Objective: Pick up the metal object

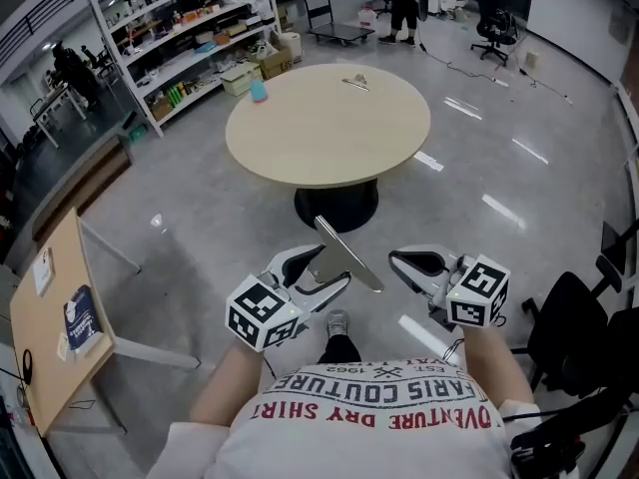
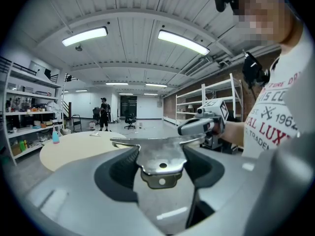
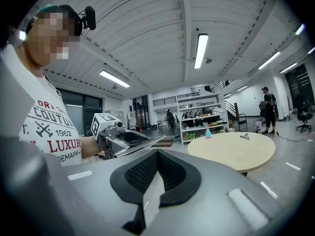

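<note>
pickup looks done: left gripper (image 1: 325, 273) fingers grasp the metal plate (image 1: 348, 253) aloft; right gripper (image 1: 408, 264) fingers clenched, empty. next: hold steady.

Ahead of both grippers the grey floor (image 1: 200, 208) lies open as far as the round table (image 1: 329, 138), whose black foot (image 1: 336, 206) stands straight ahead. The metal plate (image 1: 347, 252) juts from the left gripper (image 1: 329, 272) toward the right gripper (image 1: 399, 260), narrowing the gap between them. Left of the left gripper stands a wooden desk (image 1: 45, 307) on white legs; right of the right gripper, a black chair (image 1: 564, 332); close behind both, the person's body
</note>
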